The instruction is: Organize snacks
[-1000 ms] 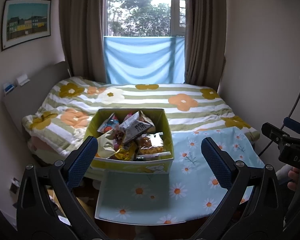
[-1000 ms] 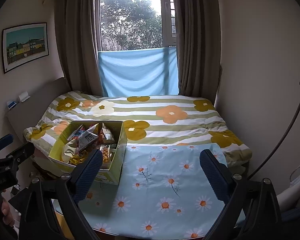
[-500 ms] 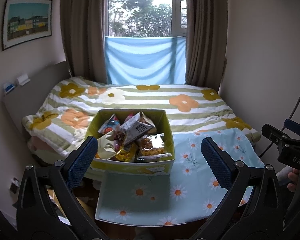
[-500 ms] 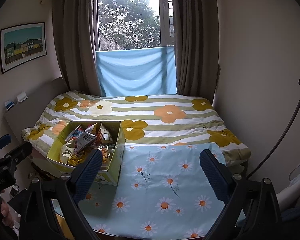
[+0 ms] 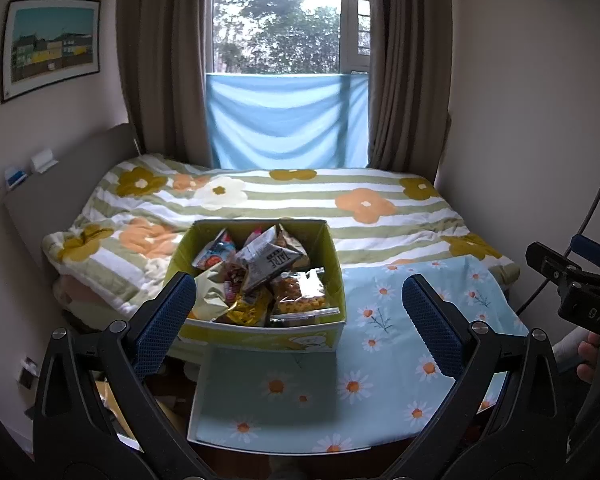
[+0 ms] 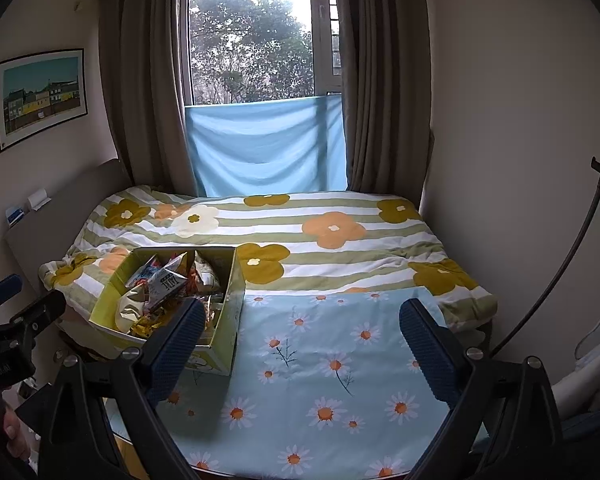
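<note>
A yellow-green box (image 5: pixel 320 236) full of several snack packets (image 5: pixel 274 258) stands at the left of a light blue daisy-print cloth (image 5: pixel 384 344). It also shows in the right wrist view (image 6: pixel 230 320). My left gripper (image 5: pixel 300 300) is open and empty, held above and in front of the box. My right gripper (image 6: pixel 302 326) is open and empty, held over the cloth to the right of the box (image 6: pixel 230 320).
The cloth (image 6: pixel 332 364) covers a surface in front of a bed with a striped flower quilt (image 6: pixel 300 224). A headboard (image 5: pixel 60 176) lies left, a wall and a black cable (image 6: pixel 556 276) right. Curtains and a window stand behind.
Both views have drifted slightly; the box sits a little lower and nearer in the left wrist view. Both grippers stay open and empty.
</note>
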### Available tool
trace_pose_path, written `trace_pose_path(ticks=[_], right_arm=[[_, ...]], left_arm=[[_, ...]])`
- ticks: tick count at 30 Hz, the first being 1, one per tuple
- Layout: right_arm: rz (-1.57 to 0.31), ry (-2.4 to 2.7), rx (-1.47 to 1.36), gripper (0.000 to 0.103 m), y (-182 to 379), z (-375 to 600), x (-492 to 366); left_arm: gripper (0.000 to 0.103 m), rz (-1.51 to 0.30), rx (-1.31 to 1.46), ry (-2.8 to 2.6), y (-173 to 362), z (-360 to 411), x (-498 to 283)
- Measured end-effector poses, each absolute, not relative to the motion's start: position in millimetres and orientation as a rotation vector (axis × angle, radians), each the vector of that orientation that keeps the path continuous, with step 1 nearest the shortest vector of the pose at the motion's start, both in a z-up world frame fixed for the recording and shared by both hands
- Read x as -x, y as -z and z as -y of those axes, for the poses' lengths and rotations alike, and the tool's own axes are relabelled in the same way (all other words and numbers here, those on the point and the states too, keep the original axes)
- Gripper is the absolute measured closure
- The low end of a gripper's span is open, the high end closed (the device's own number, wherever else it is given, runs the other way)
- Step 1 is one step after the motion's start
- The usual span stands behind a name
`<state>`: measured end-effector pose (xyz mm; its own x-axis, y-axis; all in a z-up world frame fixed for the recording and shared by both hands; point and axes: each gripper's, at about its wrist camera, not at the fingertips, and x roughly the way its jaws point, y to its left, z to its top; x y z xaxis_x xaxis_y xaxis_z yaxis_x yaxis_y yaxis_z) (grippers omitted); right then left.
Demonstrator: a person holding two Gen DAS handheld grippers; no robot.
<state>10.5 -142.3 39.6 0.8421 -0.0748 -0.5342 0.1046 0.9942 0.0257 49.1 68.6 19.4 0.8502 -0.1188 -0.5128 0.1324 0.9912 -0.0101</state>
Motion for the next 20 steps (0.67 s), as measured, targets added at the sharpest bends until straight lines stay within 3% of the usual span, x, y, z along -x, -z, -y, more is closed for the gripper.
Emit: trace_pose_path(ticks=[20], right_arm=[[-0.583,0.083,-0.052,0.006,-35,137,-24]], left_arm=[[0.001,-0.49,-0.047,0.109,-19,-72,-51]])
